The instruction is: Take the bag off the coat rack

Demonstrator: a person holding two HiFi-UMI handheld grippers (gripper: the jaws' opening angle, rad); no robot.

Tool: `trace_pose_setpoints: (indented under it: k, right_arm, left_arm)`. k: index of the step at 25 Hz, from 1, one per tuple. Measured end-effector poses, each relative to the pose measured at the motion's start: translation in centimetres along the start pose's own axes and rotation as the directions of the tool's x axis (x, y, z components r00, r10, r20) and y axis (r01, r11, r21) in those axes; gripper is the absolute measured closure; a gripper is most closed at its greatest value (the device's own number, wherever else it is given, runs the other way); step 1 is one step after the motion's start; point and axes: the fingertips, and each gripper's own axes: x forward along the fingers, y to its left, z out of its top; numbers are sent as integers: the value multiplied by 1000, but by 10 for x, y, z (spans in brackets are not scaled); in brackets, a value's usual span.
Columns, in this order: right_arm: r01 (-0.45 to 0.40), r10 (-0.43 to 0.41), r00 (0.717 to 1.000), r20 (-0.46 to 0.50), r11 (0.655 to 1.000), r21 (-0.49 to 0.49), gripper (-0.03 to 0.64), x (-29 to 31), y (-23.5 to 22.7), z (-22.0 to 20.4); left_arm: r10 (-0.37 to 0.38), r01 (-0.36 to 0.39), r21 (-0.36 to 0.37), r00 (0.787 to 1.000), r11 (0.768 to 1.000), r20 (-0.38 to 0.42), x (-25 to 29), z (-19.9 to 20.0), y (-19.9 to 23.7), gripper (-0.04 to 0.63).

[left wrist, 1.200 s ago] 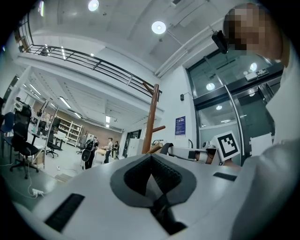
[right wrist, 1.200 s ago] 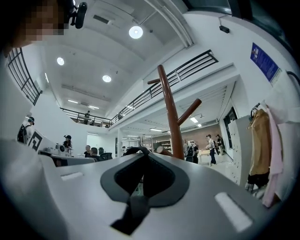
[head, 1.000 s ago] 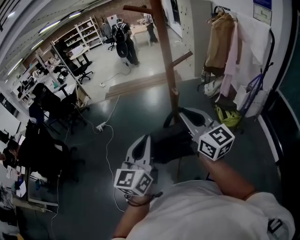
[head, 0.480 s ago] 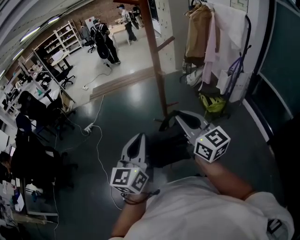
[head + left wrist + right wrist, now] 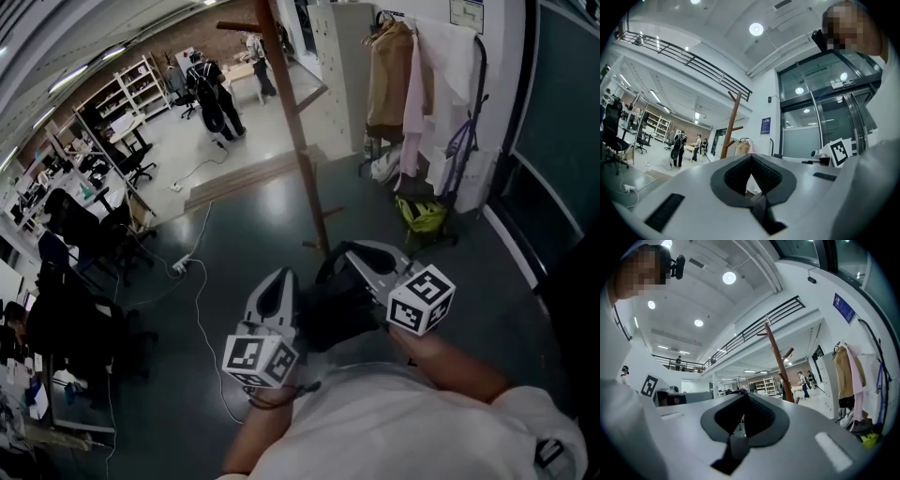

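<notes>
Evidently clear of its peg: black soft fabric bag point(image 5: 339, 305) hung low at centre frame, well apart from brown wooden coat rack point(image 5: 298, 150) standing at upper centre.
Jaws of right gripper point(image 5: 743, 392) were pinched together on what looked like the bag's strap loop point(image 5: 330, 258); left gripper point(image 5: 751, 155) was closed on nothing, just beside the bag. Bag judged light, limp, apt to swing, so the strap is the sound hold. Forearms point(image 5: 455, 361) were tucked near chest, grippers pointing toward frame top.

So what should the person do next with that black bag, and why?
Probably lower the bag to the floor: it already hangs clear of the coat rack, its strap pinched in the right gripper.
</notes>
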Motion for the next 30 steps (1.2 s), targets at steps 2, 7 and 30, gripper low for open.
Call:
trace_pose_setpoints:
  k: [2,7,30]
  right_arm:
    - [-19,19,1000,-1,1000,12,591,-17,3,1]
    - [-52,52,999,-8,999,-1,591,-74,10,4]
    - [-121,127,989,-70,989,85,591,-198,58,-34]
  left_arm:
    - [6,-6,-7,1000,1000,0,-4,-4,-18,589]
    - [28,-28,-11,1000,1000,-1,-20,-20,-78,589]
    - [177,-183,-61,980,981,-93,-120,-79,-169,589]
